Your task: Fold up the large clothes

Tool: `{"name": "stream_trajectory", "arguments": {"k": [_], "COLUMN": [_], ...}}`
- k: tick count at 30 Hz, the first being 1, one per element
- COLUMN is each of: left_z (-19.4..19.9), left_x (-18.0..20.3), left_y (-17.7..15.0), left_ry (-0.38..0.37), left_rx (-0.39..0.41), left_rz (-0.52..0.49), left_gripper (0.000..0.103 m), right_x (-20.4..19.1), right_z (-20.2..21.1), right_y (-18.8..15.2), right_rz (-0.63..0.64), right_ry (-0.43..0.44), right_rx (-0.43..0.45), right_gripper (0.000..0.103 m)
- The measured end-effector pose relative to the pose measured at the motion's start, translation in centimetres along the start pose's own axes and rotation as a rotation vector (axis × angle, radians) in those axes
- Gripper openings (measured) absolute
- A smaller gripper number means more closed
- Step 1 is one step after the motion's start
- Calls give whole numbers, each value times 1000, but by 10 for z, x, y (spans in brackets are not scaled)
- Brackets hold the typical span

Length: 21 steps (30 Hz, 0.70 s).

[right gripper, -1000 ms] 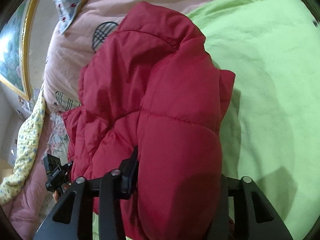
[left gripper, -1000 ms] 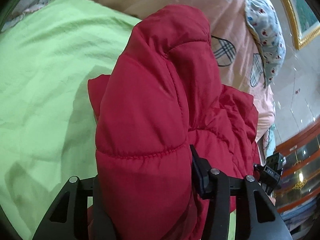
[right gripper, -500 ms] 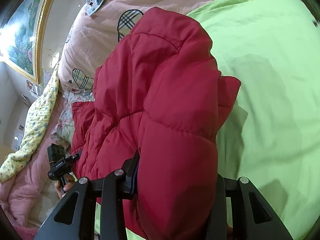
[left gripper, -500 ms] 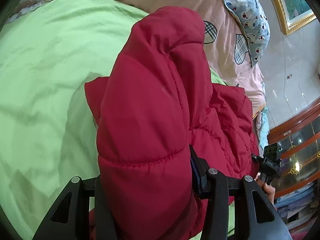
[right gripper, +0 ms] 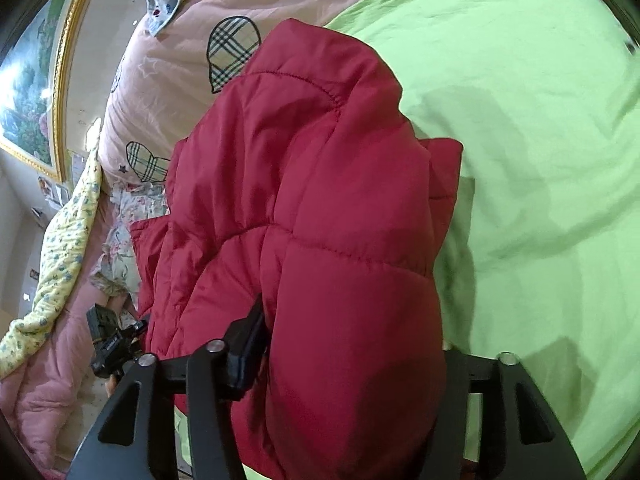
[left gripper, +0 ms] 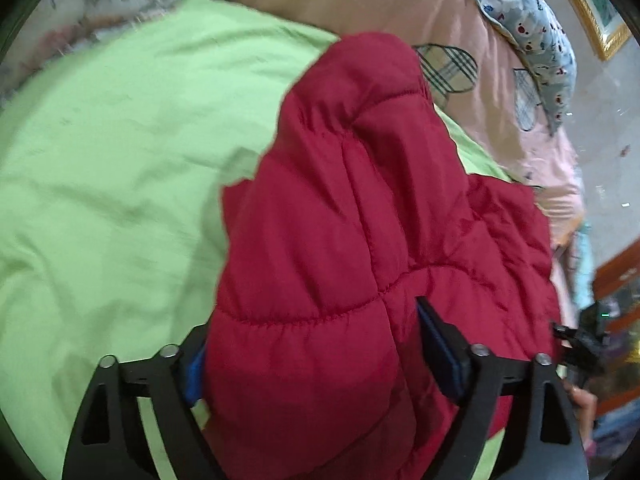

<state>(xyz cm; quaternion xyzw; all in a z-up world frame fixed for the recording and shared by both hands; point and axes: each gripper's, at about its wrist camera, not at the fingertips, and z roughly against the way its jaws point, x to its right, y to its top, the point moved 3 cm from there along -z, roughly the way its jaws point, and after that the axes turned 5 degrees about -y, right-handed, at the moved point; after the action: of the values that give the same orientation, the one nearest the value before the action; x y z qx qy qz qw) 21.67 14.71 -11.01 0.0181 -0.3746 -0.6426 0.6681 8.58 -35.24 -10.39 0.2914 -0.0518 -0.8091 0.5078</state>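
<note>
A red quilted puffer jacket (left gripper: 352,220) hangs bunched over the green bed sheet (left gripper: 112,152). My left gripper (left gripper: 312,360) is shut on a thick fold of it; the padding fills the gap between the fingers. In the right wrist view the same jacket (right gripper: 312,208) drapes forward, and my right gripper (right gripper: 352,360) is shut on another thick fold. Each wrist view shows the other gripper at the jacket's far side, the right gripper in the left wrist view (left gripper: 588,340) and the left gripper in the right wrist view (right gripper: 108,344). The jacket's lower part is hidden behind the fingers.
A pink quilt with plaid hearts (left gripper: 400,4) lies along the bed's far side, also in the right wrist view (right gripper: 192,40). A blue floral pillow (left gripper: 532,28) rests on it. A gold-framed picture (right gripper: 32,80) hangs on the wall. A yellow floral blanket (right gripper: 60,248) lies beside the bed.
Both grippers have kept their hold on the jacket and shifted with it over the bed; the left wrist view has swung and is blurred by motion.
</note>
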Motion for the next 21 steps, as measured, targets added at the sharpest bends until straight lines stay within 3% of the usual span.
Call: {"name": "stream_trajectory", "arguments": {"k": [3, 5, 8, 10, 12, 18, 21], "left_z": [24, 37, 51, 53, 53, 2, -9], "left_x": [9, 21, 38, 53, 56, 66, 73], "left_y": [-4, -4, -7, -4, -5, -9, -14], "left_ry": [98, 154, 180, 178, 167, 101, 137], "left_rx": [75, 123, 170, 179, 164, 15, -5], "left_rz": [-45, -73, -109, -128, -147, -160, -206], "left_gripper": [91, 91, 92, 93, 99, 97, 79], "right_x": [1, -3, -18, -35, -51, -72, -76], "right_z": [13, 26, 42, 44, 37, -15, -27], "right_y": [1, 3, 10, 16, 19, 22, 19], "right_rz": [6, 41, 101, 157, 214, 306, 342], "right_ry": [-69, -163, -313, -329, -336, -382, -388], "right_rx": [38, 92, 186, 216, 215, 96, 106], "right_gripper": [79, 91, 99, 100, 102, 103, 98]}}
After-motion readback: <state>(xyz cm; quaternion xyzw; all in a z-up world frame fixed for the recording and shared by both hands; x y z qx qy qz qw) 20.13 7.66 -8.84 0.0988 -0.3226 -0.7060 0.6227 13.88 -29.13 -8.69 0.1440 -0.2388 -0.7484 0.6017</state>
